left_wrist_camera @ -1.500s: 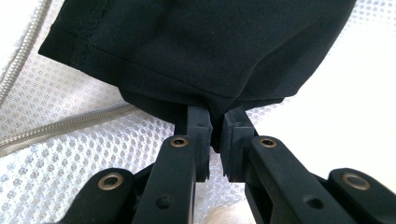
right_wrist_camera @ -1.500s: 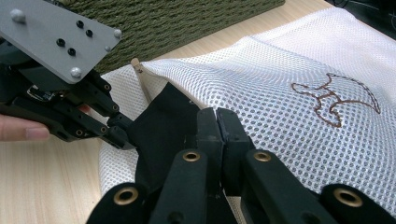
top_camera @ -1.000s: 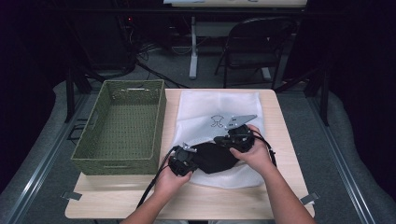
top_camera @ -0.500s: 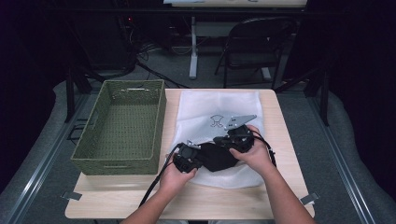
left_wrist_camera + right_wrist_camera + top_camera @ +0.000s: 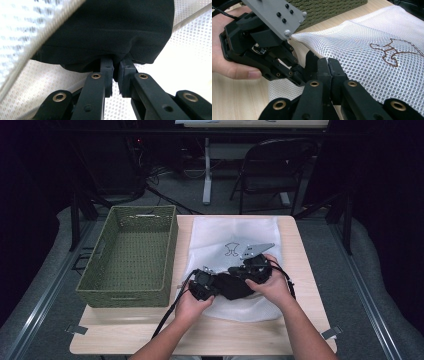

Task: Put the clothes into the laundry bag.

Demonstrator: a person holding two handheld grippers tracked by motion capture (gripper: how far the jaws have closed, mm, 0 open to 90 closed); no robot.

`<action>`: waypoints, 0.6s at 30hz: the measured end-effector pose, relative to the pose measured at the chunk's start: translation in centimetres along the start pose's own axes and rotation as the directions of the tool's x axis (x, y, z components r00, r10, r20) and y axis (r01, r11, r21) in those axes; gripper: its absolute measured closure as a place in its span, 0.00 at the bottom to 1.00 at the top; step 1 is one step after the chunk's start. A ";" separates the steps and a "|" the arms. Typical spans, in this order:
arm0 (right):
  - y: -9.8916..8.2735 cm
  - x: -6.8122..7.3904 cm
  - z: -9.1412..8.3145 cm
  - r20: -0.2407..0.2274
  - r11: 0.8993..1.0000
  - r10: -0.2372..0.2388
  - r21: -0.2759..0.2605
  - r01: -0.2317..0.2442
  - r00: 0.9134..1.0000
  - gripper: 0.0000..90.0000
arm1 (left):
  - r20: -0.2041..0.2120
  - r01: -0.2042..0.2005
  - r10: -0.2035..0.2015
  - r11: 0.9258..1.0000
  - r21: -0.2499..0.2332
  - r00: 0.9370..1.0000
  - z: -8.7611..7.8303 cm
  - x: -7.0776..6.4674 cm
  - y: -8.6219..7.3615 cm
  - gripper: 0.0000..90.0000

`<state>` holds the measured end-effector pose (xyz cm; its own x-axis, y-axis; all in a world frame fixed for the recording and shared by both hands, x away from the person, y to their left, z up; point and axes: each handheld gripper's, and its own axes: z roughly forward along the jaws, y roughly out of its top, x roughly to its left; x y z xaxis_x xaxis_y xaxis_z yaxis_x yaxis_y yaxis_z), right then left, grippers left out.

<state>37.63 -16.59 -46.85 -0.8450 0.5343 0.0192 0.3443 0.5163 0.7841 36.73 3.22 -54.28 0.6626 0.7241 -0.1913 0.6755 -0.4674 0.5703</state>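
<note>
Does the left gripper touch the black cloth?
Touching. The left gripper view shows the left gripper shut on the black cloth.

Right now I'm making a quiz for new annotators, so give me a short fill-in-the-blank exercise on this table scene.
1. The left tongs are shut on a ____ cloth.
2. That cloth lies on a white ____ bag with a small outline drawn on it.
3. Beside the bag stands a green woven ____.
4. The right tongs pinch the ____ of the bag.

Missing words: black; mesh; basket; edge
</note>
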 end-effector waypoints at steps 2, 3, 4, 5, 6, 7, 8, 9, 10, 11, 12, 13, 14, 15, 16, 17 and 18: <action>0.0 0.0 0.0 -0.001 1.000 -0.001 0.000 0.001 1.000 0.99 | -0.003 -0.003 0.003 1.000 0.001 1.000 0.1 0.0 0.3 0.94; 0.0 0.0 0.0 -0.002 1.000 0.000 0.000 0.000 1.000 0.99 | -0.002 0.004 -0.004 1.000 -0.005 1.000 0.2 0.0 0.4 0.94; 0.0 0.0 0.0 -0.003 1.000 0.000 -0.001 0.000 1.000 0.99 | -0.008 0.001 -0.001 1.000 -0.002 1.000 0.2 0.0 0.4 0.94; 0.0 0.0 0.0 -0.003 1.000 0.001 0.000 -0.001 1.000 0.99 | -0.004 0.004 -0.004 1.000 -0.003 1.000 0.2 0.0 0.6 0.94; 0.0 0.1 0.0 -0.004 1.000 0.003 0.000 -0.003 1.000 0.99 | -0.006 0.000 0.000 1.000 -0.001 1.000 0.2 0.1 0.7 0.94; 0.0 0.0 0.0 -0.005 1.000 0.000 -0.001 0.000 1.000 0.99 | -0.006 0.004 -0.004 1.000 -0.006 1.000 0.3 0.1 0.8 0.94; 0.0 0.1 0.0 -0.006 1.000 0.000 -0.001 0.000 1.000 0.99 | -0.008 0.007 -0.007 1.000 -0.006 1.000 0.3 0.1 1.0 0.94; 0.0 0.1 0.0 -0.006 1.000 0.001 0.000 -0.001 1.000 0.99 | -0.008 0.003 -0.003 1.000 -0.005 1.000 0.3 0.1 1.1 0.94; 0.0 0.1 0.0 -0.006 1.000 0.002 -0.001 -0.002 1.000 0.99 | -0.008 0.004 -0.004 1.000 -0.006 1.000 0.3 0.1 1.2 0.94; 0.0 0.1 0.0 -0.007 1.000 0.004 -0.001 -0.004 1.000 0.99 | -0.009 -0.003 0.003 1.000 -0.004 1.000 0.3 0.1 1.3 0.94; 0.0 0.1 0.0 -0.007 1.000 0.002 -0.002 -0.002 1.000 0.99 | -0.012 0.001 -0.002 1.000 -0.006 1.000 0.3 0.0 1.5 0.94; 0.0 0.1 0.0 -0.007 1.000 0.003 -0.003 -0.003 1.000 0.99 | -0.009 0.002 -0.002 1.000 -0.005 1.000 0.4 0.0 1.6 0.94; 0.0 0.1 -0.1 -0.007 1.000 0.002 -0.003 -0.002 1.000 0.99 | -0.011 0.002 -0.002 1.000 -0.006 1.000 0.4 0.1 1.7 0.94; 0.0 0.1 -0.1 -0.007 1.000 0.002 -0.003 -0.002 1.000 0.99 | -0.011 0.002 -0.002 1.000 -0.006 1.000 0.4 0.1 1.7 0.94; 0.0 0.1 -0.1 -0.008 1.000 0.003 -0.002 -0.003 1.000 0.99 | -0.010 0.004 -0.004 1.000 -0.007 1.000 0.5 0.1 1.8 0.94; 0.0 0.1 -0.1 -0.010 1.000 0.004 -0.002 -0.004 1.000 0.99 | -0.011 0.006 -0.006 1.000 -0.009 1.000 0.5 0.1 1.9 0.94; 0.0 0.0 -0.1 -0.011 1.000 0.005 -0.002 -0.005 1.000 0.99 | -0.011 0.007 -0.008 1.000 -0.008 1.000 0.6 0.1 2.0 0.94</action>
<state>37.57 -16.60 -46.80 -0.8480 0.5292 0.0297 0.3473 0.5123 0.7855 38.36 2.08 -53.62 0.6540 0.7331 -0.1869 0.6776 -0.4578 0.5755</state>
